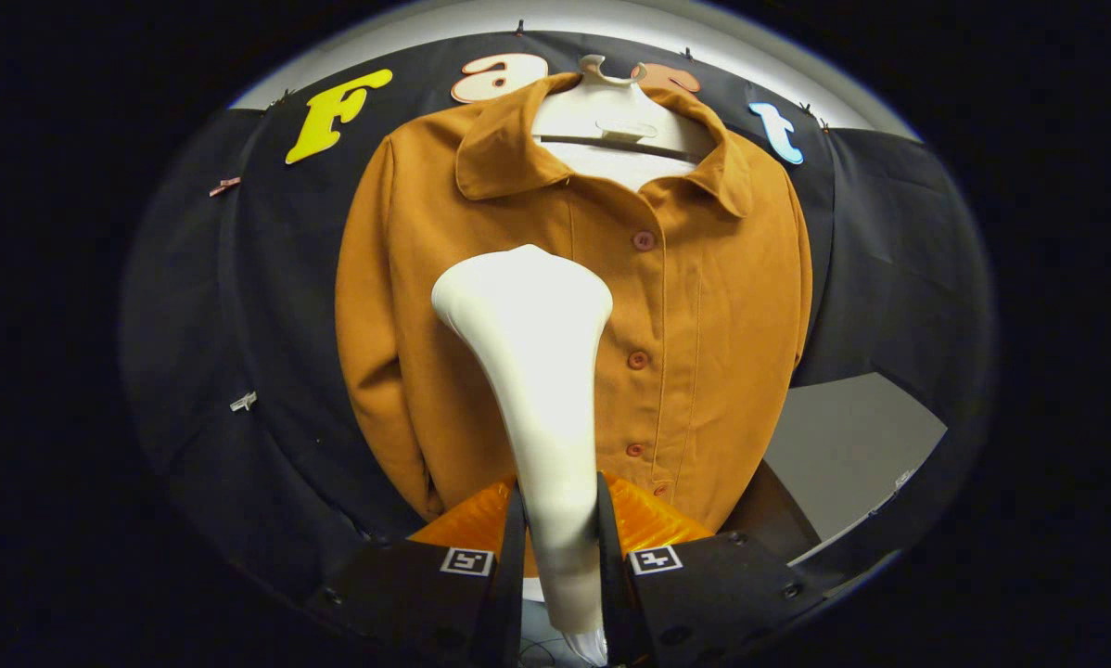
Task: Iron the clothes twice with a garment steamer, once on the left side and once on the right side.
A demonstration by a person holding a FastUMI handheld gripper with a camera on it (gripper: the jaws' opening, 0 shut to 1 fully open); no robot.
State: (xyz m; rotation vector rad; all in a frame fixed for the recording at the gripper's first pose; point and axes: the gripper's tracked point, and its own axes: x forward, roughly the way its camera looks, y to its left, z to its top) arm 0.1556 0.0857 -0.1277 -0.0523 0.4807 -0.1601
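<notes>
In the gripper view, we see a rust-orange button-front cotton-like jacket (574, 343) hanging on a white plastic hanger (622, 116) against the black cloth wall. Ahead of the fingers rises a cream-white plastic garment steamer (532, 371), its slim handle running up into a wide flared head that sits over the jacket's front, beside the button line and roughly at chest height.

The gripper (560, 547) has both fingers pinching the steamer's handle, one pressed on each side, low on the shaft. We judge the steamer to be rigid, smooth and somewhat top-heavy, so a firm hold on the narrow handle suits it; the jacket looks soft and will give under pressure. The gripper points forward and slightly upward at the garment, holding the head near the fabric; whether it touches, we cannot tell.
</notes>
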